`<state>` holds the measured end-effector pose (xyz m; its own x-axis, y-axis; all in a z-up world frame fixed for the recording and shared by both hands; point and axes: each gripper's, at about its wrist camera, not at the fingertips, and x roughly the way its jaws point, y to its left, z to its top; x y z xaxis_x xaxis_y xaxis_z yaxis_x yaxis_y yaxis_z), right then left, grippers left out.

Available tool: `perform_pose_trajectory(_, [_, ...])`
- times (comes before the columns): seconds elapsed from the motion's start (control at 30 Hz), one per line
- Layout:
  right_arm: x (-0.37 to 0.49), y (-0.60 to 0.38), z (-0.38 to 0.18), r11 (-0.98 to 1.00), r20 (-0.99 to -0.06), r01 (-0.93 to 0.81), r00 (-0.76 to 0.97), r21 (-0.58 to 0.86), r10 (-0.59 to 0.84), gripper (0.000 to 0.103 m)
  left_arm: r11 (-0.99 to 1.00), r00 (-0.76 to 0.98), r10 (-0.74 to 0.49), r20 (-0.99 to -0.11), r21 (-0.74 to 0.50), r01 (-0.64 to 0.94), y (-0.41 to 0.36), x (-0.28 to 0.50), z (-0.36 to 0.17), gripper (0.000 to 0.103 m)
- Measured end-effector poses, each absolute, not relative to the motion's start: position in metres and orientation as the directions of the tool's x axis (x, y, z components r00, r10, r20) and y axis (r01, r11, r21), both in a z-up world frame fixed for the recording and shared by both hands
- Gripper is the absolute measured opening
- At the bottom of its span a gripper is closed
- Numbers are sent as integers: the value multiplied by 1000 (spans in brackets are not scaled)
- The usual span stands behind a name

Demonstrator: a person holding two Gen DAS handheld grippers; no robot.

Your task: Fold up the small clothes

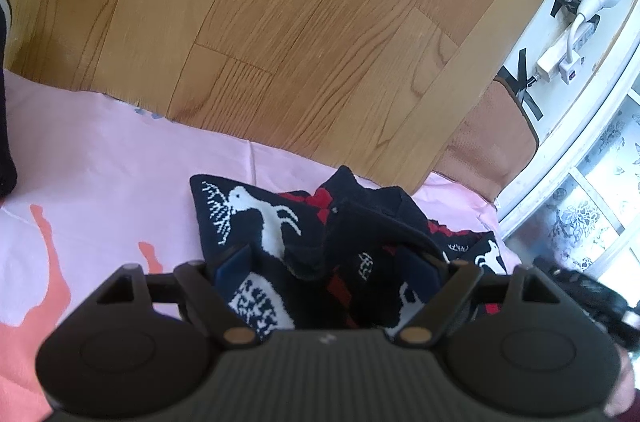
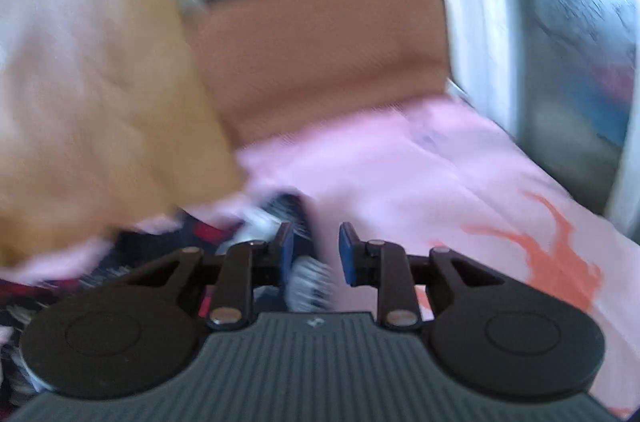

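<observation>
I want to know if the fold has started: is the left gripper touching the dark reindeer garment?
Cannot tell. In the left wrist view the garment bunches between the left gripper's wide fingers, hiding any pad contact.

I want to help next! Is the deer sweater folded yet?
Not yet. Done: the dark deer sweater is on the pink sheet. In hand: the left gripper stands wide around its bunched middle; the right gripper, blurred, is at one edge, pads apart. Left: flattening and folding it.
</observation>
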<state>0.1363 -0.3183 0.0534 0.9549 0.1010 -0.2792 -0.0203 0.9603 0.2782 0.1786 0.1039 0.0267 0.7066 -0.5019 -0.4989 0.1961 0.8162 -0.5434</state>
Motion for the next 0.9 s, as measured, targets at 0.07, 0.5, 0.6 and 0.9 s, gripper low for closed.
perform_pose_trajectory(0.07, [126,-285,68,952,-254,-203,932,229,259,39,816,708,-502,-497,-544,196,104,178,27,82])
perform_pose_trajectory(0.5, [136,-162,56,723,-312,-530,664,443,679,10,787,731,-521,-440,-580,212,113,173,34,85])
perform_pose_trajectory(0.6, [130,-222,40,666,-229,-332,759,668,609,15,793,721,-523,-454,-570,217,108,174,35,85])
perform_pose_trajectory(0.9, [86,-305,29,827,-307,-111,894,551,325,53,735,581,-643,-499,-616,285,58,168,42,85])
